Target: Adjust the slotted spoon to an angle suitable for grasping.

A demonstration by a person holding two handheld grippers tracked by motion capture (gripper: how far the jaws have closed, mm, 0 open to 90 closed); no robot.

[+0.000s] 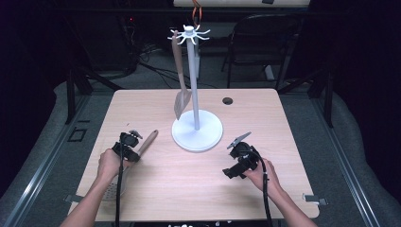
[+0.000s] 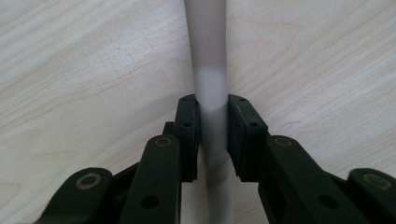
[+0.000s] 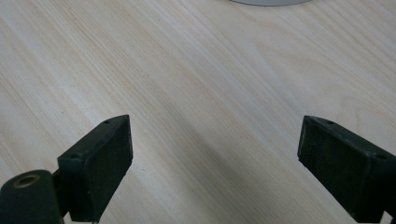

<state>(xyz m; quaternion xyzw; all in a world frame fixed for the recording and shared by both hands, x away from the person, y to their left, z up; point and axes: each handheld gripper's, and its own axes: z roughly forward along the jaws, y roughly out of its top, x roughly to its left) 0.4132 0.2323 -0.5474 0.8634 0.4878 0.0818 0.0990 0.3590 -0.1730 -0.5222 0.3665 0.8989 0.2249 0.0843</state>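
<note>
Left gripper clamped on a utensil handle; right gripper apart.
The handle lies on the table left of the white stand, where a spatula hangs.

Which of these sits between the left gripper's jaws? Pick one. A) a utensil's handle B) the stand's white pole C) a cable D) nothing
A: in the left gripper view the left gripper has both pads pressed on a pale utensil handle lying on the table.
</note>
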